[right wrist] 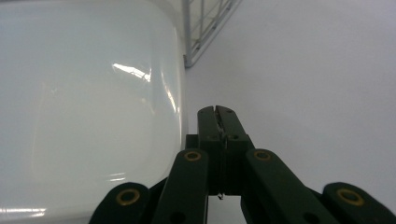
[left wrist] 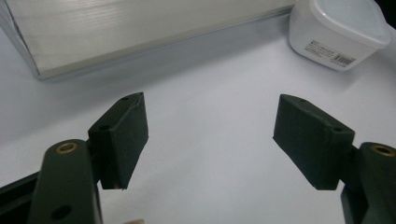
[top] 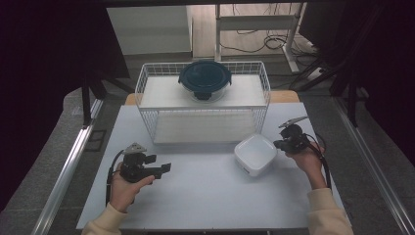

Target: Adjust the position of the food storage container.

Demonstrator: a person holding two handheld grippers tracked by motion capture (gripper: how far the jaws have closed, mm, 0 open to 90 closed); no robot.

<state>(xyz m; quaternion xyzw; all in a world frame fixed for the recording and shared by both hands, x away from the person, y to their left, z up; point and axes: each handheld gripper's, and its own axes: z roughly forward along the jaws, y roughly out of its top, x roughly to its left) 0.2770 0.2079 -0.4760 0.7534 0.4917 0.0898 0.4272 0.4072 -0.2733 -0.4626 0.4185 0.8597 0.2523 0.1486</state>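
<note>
A pale, matte white surface (top: 205, 196) fills the middle of a dim room, flanked by dark curtains, grey floor and metal rails at left and right, with cables trailing on the floor at the far side. At the surface's far edge stands a white wire basket (top: 147, 93), a boxy grid of thin rods with a flat white shelf across its top; on that shelf sits a round container with a dark blue lid (top: 204, 78) and clip tabs at its rim. Near the basket's right near corner rests a white plastic container (top: 255, 154), square with rounded corners and a smooth glossy lid; in the left gripper view it (left wrist: 336, 32) shows a barcode label on its side wall. A person in cream sleeves reaches in from the near edge. The left hand (top: 126, 188) rests low on the near left of the surface, holding the left gripper (top: 164, 168) level and pointed right toward the container, well apart from it; its blocky black jaws stand wide apart with nothing between them, seen in the left gripper view (left wrist: 210, 140). The right hand (top: 306, 159) holds the right gripper (top: 276, 144) just beside the container's right edge, aimed left; in the right gripper view (right wrist: 218, 112) its jaws are clenched together on nothing, tips hard by the container's rounded wall (right wrist: 93, 116), contact unclear.
</note>
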